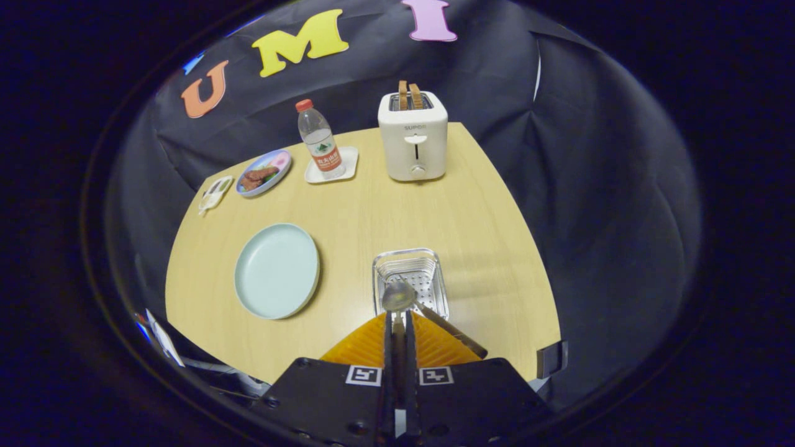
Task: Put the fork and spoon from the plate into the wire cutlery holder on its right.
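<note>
A metal spoon (pixel 399 297) with a round shiny bowl is pinched by its handle between the fingers of the gripper (pixel 398 316), which are drawn in narrow and pressed on it from both sides, so that its bowl stands up just ahead of the fingertips, over the near edge of the wire cutlery holder (pixel 410 279). That holder, a rectangular silvery basket with a perforated floor, sits on the pale wooden table (pixel 472 230) directly beyond the fingers. A second utensil with a dark slim handle (pixel 450 328) leans out of the holder's near right corner, its handle slanting toward the near right; its head is hidden, so whether it is the fork cannot be told. To the left of the holder, well apart from it, lies a round pale blue plate (pixel 277 270), its surface bare. At the far side of the table stands a white two-slot toaster (pixel 413 143) with toast sticking up from its slots. Left of it a clear plastic bottle (pixel 320 140) with a red cap stands on a small white square tray (pixel 335 167), and further left lies a small blue-rimmed dish (pixel 264 172) with food on it.
</note>
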Motion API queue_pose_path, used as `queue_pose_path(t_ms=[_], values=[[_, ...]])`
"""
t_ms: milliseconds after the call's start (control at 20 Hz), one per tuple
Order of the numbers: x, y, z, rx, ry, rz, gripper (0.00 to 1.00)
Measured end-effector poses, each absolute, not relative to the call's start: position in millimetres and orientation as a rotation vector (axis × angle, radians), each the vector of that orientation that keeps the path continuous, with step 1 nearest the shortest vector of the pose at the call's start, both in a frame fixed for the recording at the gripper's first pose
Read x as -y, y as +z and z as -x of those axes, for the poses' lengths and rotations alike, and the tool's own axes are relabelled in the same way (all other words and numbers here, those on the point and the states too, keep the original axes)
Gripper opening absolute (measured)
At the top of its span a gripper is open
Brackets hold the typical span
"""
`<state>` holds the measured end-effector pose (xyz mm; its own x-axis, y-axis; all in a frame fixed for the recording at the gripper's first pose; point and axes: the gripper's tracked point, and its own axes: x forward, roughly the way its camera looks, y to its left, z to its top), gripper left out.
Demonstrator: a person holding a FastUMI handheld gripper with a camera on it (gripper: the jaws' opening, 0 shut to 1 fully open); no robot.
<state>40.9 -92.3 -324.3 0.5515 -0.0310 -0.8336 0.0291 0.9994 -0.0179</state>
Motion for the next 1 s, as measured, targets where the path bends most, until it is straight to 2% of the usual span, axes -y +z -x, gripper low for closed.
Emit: queue_pose_path(t_ms=[250,300,350,400,800,900,1000], values=[[86.7,-303.9,-55.5,-0.919,-0.046,0.022,0.07],[81.3,-297.7,-55.0,-0.902,-0.034,0.022,0.20],[77.9,-292.9,-55.9,-0.881,-0.029,0.032,0.26],[73.2,-285.8,-54.1,-0.855,-0.017,0.036,0.27],[6.2,-246.2,-31.4,-0.720,0.084,0.002,0.54],[-8.4,-235.5,-23.6,-0.692,0.089,-0.011,0.71],[-23.2,-221.0,-17.7,-0.652,0.092,-0.017,0.82]])
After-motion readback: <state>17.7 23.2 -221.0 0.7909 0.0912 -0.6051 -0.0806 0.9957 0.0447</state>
